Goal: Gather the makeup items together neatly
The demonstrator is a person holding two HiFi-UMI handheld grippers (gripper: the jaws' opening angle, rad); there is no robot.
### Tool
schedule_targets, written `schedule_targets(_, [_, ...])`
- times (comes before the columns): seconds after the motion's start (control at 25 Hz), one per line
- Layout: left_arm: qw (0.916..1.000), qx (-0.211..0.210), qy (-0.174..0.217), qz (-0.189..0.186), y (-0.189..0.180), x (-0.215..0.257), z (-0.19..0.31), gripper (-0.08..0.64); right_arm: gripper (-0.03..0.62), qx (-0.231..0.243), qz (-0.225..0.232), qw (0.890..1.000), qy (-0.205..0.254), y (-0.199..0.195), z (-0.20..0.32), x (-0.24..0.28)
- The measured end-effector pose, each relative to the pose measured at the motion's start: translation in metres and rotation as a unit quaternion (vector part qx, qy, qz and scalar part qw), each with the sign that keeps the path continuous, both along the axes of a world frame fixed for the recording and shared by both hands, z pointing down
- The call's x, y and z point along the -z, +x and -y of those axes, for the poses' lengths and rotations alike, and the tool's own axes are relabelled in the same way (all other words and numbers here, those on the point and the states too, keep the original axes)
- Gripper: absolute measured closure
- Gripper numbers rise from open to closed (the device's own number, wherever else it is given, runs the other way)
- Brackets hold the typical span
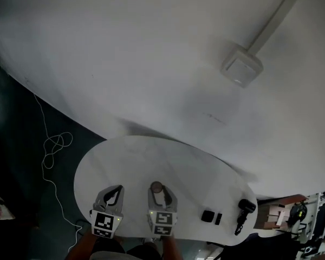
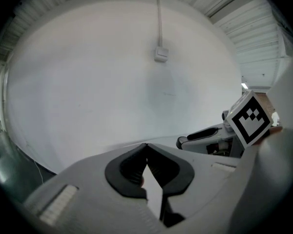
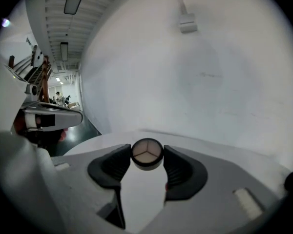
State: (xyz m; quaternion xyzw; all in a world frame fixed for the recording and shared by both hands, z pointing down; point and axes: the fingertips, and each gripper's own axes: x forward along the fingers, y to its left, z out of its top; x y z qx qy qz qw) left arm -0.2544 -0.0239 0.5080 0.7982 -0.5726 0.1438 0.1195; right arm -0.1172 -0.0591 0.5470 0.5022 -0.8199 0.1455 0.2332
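The right hand-held gripper [image 3: 147,156] pinches a round compact [image 3: 147,151] between its pads. The small black items [image 1: 208,216] lie on the tabletop [image 1: 130,161] to its right, nearer it. The left hand-held gripper [image 2: 146,147] is pressed together, empty.

Compact [image 1: 156,187] between right tongs [image 3: 147,154], small cases [image 1: 208,216] rightward on table [image 1: 130,161]

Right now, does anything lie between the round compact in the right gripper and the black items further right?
Nothing visible does: the right gripper holds the compact, and only bare table separates it from the black items.
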Motion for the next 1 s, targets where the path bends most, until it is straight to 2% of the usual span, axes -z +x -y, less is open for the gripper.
schedule_targets(0.56, [0.9931,-0.117,-0.007,-0.003,0.137,-0.003,-0.005,0.550,0.380,-0.119,-0.008,0.993,-0.009,0.147,-0.041,-0.003])
schedule_targets(1.0, [0.9852,-0.166,-0.039,0.009,0.208,-0.039,-0.019,0.551,0.380,-0.168,-0.005,0.985,-0.044,0.219,-0.072,-0.043])
